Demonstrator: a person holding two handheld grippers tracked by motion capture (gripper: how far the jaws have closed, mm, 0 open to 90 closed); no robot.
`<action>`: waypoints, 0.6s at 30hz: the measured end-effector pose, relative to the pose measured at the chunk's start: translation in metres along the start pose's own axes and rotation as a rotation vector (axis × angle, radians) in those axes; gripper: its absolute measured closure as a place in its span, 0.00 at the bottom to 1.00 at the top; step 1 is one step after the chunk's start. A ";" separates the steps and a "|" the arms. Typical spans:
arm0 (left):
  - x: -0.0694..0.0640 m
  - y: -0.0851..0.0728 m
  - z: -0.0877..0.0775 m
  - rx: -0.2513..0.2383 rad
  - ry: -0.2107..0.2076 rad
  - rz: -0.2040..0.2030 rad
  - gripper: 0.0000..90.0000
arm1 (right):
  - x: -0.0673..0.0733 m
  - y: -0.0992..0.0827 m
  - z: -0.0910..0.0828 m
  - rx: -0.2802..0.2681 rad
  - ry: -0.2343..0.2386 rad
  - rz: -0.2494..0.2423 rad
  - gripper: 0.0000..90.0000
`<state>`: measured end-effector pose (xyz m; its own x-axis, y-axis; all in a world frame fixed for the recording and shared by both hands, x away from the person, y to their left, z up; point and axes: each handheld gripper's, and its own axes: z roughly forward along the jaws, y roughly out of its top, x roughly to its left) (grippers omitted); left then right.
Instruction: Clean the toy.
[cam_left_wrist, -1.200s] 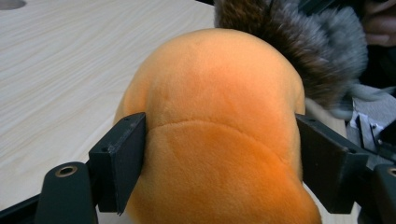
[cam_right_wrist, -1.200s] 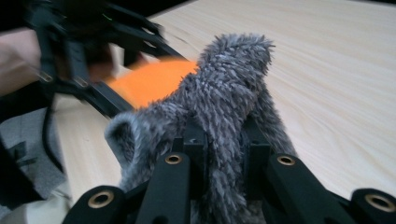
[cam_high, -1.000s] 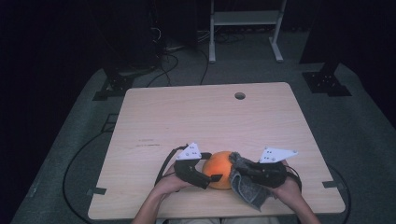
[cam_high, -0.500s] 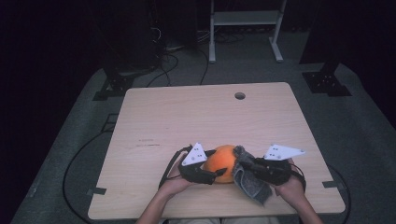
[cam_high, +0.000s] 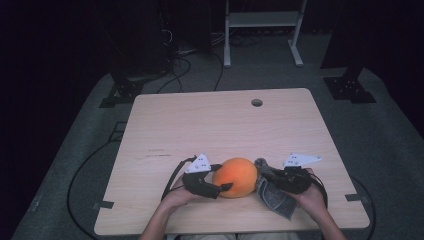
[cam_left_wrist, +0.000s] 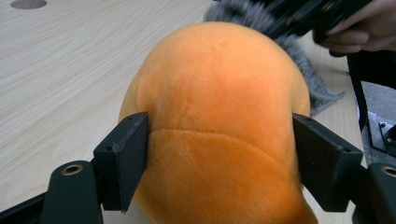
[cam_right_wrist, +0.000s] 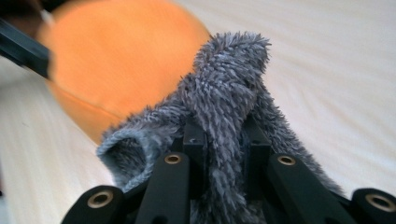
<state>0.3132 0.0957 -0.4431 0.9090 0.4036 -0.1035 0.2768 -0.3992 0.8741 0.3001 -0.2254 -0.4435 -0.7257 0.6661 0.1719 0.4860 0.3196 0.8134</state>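
**Ball braced, cloth pinched**

At the near edge of the table (cam_high: 165, 125), right in front of me, sits the orange plush ball (cam_high: 235, 177). My left gripper (cam_high: 220, 188) has it from the side — in the left gripper view the jaws stand wide apart, one pad (cam_left_wrist: 123, 158) pressed to each flank of the ball (cam_left_wrist: 219, 121), so they're clamped on it w/ the fur dimpling a bit where they bite. I judge that hold is there to keep a round, soft thing from rolling off while the other side works.

My right gripper (cam_high: 272, 178) is pinched shut on a grey fuzzy cloth (cam_high: 274, 196). In the right gripper view the cloth (cam_right_wrist: 224, 107) is bunched up between the jaws, a fold sticking out past the tips toward the ball (cam_right_wrist: 126, 60), which is just beside it. Rest of the cloth hangs down onto the table near my right hand (cam_high: 310, 196).

Cloth looks to touch the ball's right side in the high view — can't tell how firmly. Looks like a wipe: ball steadied left, cloth led in from the right.
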 end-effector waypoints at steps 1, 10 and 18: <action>0.001 -0.001 0.000 -0.004 -0.005 -0.006 0.27 | 0.002 0.003 -0.003 -0.027 0.021 -0.003 0.84; 0.002 -0.003 -0.001 -0.003 -0.008 -0.004 0.26 | 0.007 0.005 0.004 -0.006 0.042 -0.020 0.84; -0.012 0.001 0.008 -0.007 -0.009 0.063 0.25 | 0.017 0.018 -0.016 -0.108 0.070 -0.050 0.84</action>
<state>0.3053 0.0837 -0.4451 0.9273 0.3708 -0.0520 0.2166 -0.4178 0.8823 0.2891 -0.2189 -0.4171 -0.7818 0.6015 0.1647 0.3958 0.2745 0.8764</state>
